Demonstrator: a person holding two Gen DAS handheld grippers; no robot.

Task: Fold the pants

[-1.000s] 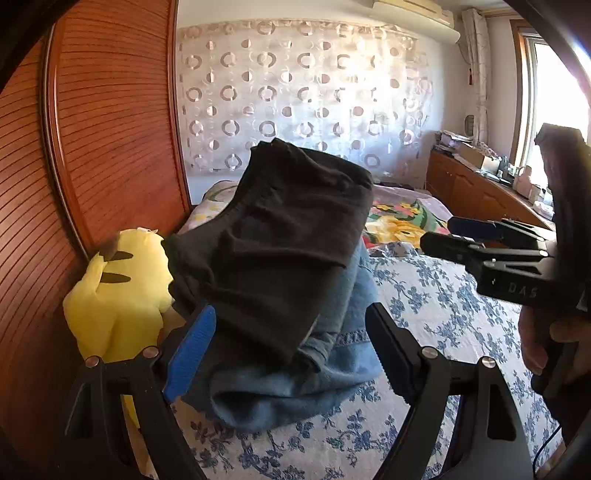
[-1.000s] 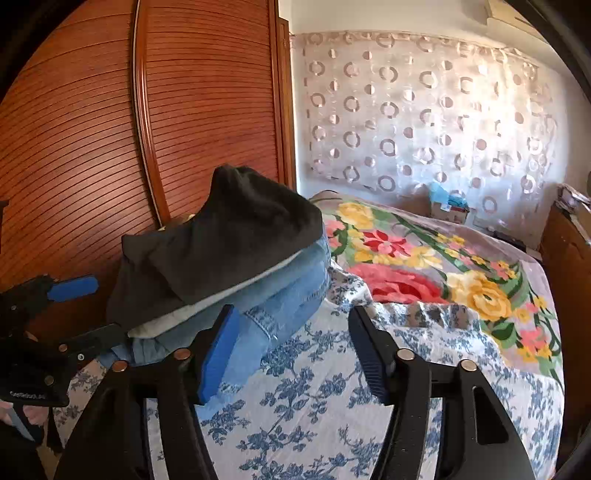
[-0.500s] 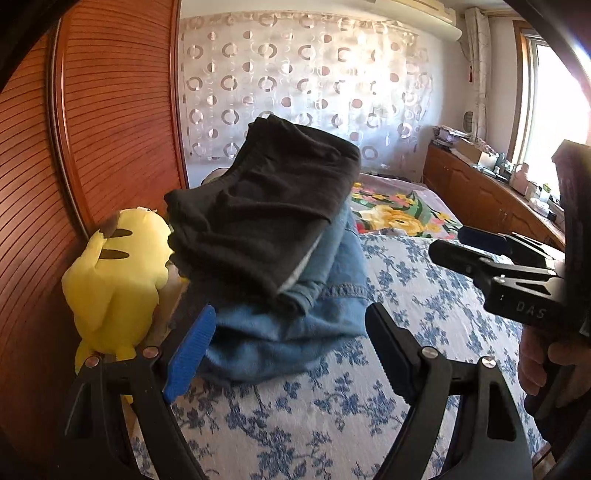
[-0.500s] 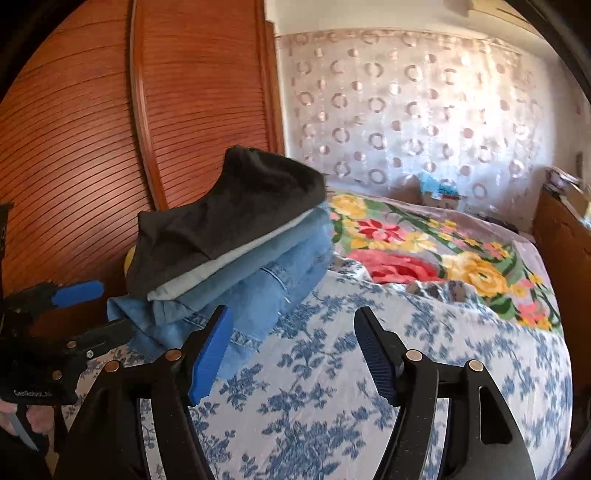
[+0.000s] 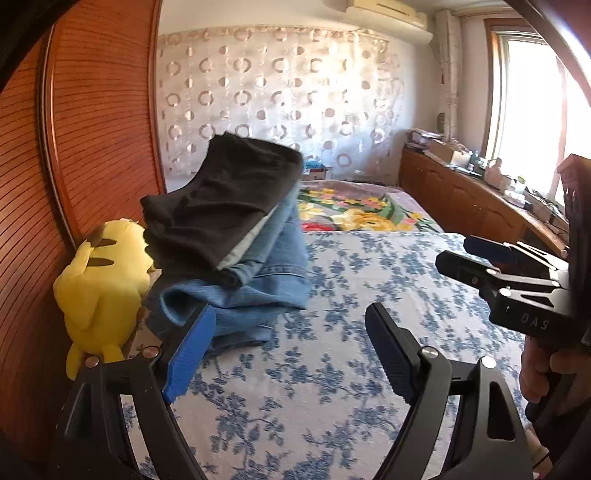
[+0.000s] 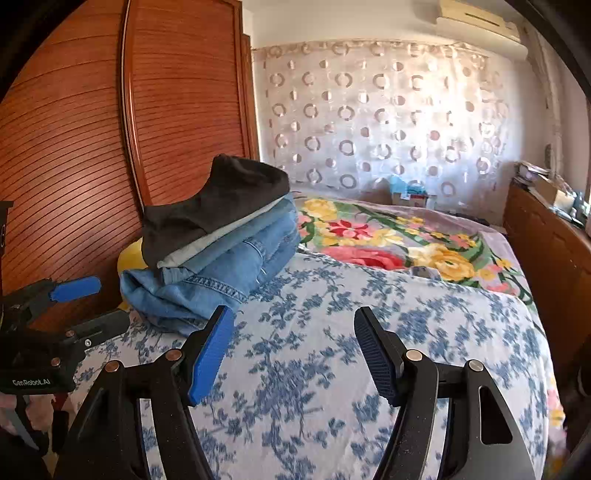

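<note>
Both grippers now sit farther back from the pile than a second ago, more bedspread showing between. Left gripper (image 5: 291, 350) jaws wide apart, nothing in them; right gripper (image 6: 293, 354) likewise spread and empty. Folded pants stack (image 6: 218, 251), black pair on top of blue jeans, rests on the blue floral bedspread (image 6: 369, 314) beside a yellow plush toy (image 5: 99, 288), near the wooden wardrobe (image 6: 110, 147).

Home bedroom. Showing: bed (image 6: 332, 369) lying under blue-flowered sheet, floral blanket (image 6: 388, 240) spreading behind, slatted wooden wardrobe (image 6: 92, 147) standing alongside, circle-patterned curtain (image 6: 388, 122) hanging, yellow plush toy (image 5: 99, 288) sitting, air conditioner (image 5: 388, 11) hanging above, cluttered sideboard (image 5: 461, 192) running under window (image 5: 528, 107).
</note>
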